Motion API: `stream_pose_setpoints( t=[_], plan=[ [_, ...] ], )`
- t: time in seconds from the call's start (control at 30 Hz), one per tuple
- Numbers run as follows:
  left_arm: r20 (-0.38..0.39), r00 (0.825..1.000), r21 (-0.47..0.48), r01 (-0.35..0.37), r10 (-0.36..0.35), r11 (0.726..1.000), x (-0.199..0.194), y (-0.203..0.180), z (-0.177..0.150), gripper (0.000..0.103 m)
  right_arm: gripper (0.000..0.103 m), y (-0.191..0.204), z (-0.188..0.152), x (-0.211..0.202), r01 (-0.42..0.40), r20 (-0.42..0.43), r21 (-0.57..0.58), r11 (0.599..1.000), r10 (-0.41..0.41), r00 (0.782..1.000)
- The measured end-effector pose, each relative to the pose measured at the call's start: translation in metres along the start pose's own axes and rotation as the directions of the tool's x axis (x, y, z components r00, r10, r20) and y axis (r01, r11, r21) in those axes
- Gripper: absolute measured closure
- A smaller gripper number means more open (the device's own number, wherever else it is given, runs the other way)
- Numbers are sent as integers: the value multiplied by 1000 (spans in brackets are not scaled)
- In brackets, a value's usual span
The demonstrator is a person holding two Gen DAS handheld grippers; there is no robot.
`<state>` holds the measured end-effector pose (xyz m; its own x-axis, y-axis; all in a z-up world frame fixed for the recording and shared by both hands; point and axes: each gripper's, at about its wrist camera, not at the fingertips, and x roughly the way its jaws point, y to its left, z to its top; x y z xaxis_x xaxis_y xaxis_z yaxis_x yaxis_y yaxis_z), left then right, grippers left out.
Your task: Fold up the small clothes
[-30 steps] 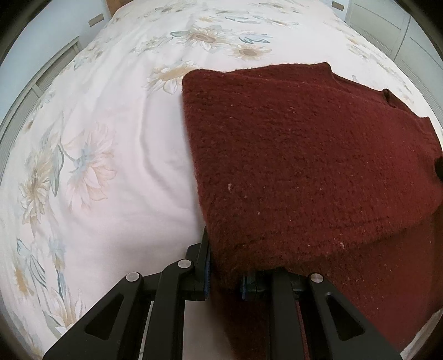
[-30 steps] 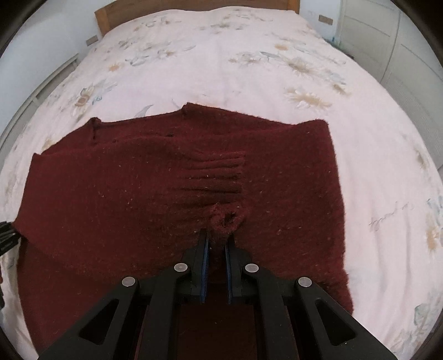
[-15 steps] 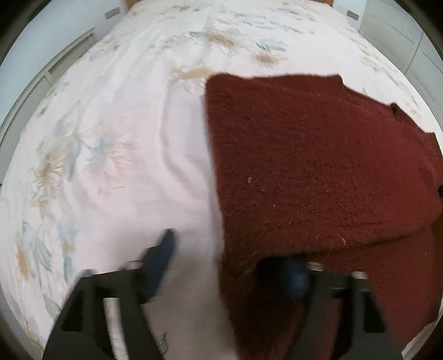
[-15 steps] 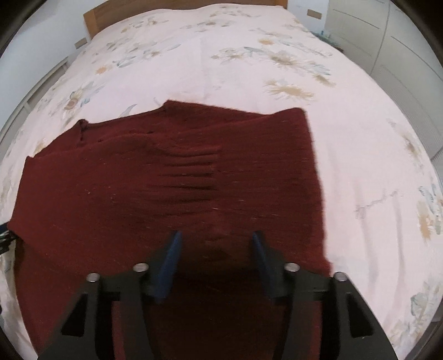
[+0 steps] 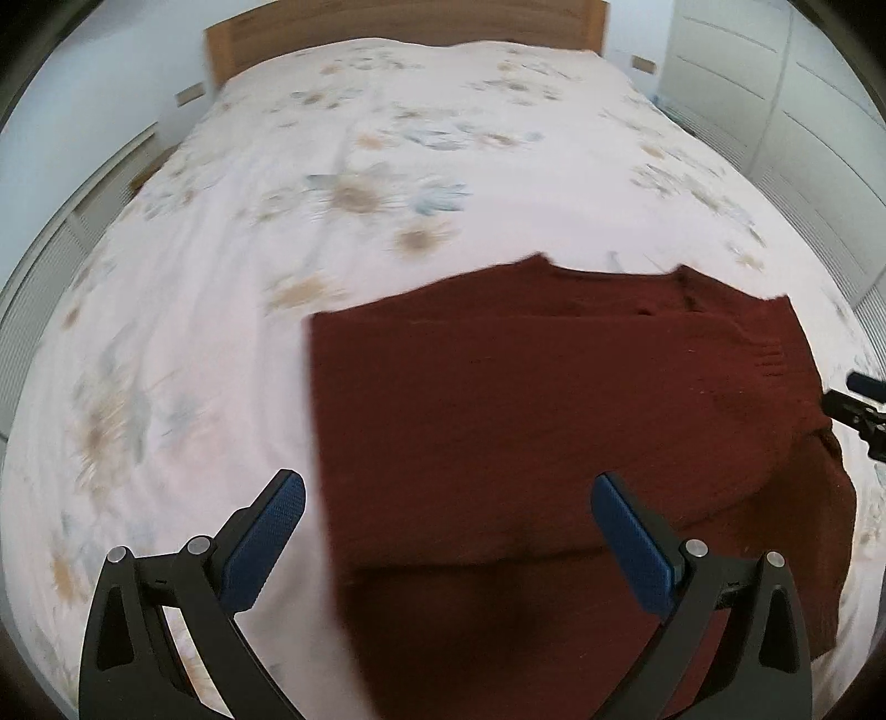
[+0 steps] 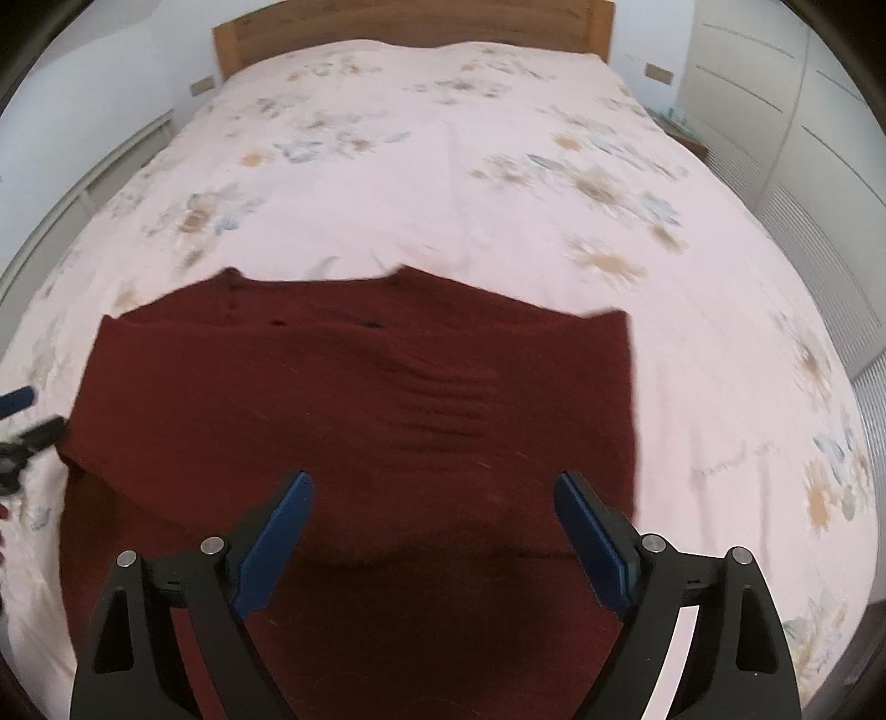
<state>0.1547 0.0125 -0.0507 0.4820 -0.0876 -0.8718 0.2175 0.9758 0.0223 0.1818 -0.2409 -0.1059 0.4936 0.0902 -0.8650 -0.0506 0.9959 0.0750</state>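
Observation:
A dark red knit sweater [image 5: 554,410] lies on the bed with its sleeves folded across the body; it also shows in the right wrist view [image 6: 354,421], ribbed cuff [image 6: 443,410] on top. My left gripper [image 5: 448,543] is open and empty, raised above the sweater's left near part. My right gripper [image 6: 434,531] is open and empty, raised above the sweater's near middle. The right gripper's tips show at the right edge of the left wrist view [image 5: 858,404]. The left gripper's tips show at the left edge of the right wrist view [image 6: 22,421].
The sweater rests on a pale pink floral bedspread [image 5: 232,310], also seen in the right wrist view [image 6: 498,183]. A wooden headboard [image 6: 410,27] is at the far end. White wardrobe doors [image 6: 803,111] stand to the right. A white radiator panel [image 5: 50,255] runs along the left.
Both grippers opened and let go of the sweater. Both then lifted and pulled back, so more of the bed shows. The folded sweater now lies flat.

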Motion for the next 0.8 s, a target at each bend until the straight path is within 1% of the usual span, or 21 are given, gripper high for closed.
stream_pose_setpoints(
  t=[0.07,0.1,0.17,0.27,0.33,0.4,0.47,0.53,0.6,0.63,0.73,0.8],
  plan=[
    [-7,1000,18,-15,15,1000,16,-12,5,1,13,18,4,11,-7,-4,-19,1000,6,1000],
    [-13,999,20,-32,32,999,37,-13,8,1,13,25,4,18,-13,-11,-30,999,13,1000],
    [-40,999,10,-24,24,1000,60,-14,10,1,13,36,3,31,-13,-27,-49,999,11,1000],
    [-94,995,8,-14,15,1000,88,-25,4,1,13,43,-5,57,7,-68,-74,997,-12,998],
    [-111,993,22,-26,28,999,99,-27,-2,1,13,41,-14,73,13,-101,-103,995,-23,995],
    [-91,996,36,-23,26,999,100,-24,-7,1,13,31,-21,76,9,-85,-113,994,-19,996],
    [-94,995,39,-11,15,999,101,-16,-8,1,13,19,-23,74,17,-75,-98,995,-24,997],
    [-100,995,37,-15,19,999,101,-4,-9,1,13,-3,-24,74,47,-82,-63,997,-52,995],
    [-108,994,12,-4,6,1000,103,10,-11,1,13,-23,-27,74,25,-88,-10,1000,-26,996],
    [-114,994,-8,3,-4,1000,104,19,-12,1,13,-31,-28,73,16,-87,12,1000,-15,996],
    [-123,990,-79,65,-74,995,108,42,-17,1,13,-43,-31,70,3,-74,33,999,0,997],
    [-121,989,-75,80,-88,994,108,47,-19,1,13,-44,-32,71,0,-74,34,999,2,997]
  ],
)
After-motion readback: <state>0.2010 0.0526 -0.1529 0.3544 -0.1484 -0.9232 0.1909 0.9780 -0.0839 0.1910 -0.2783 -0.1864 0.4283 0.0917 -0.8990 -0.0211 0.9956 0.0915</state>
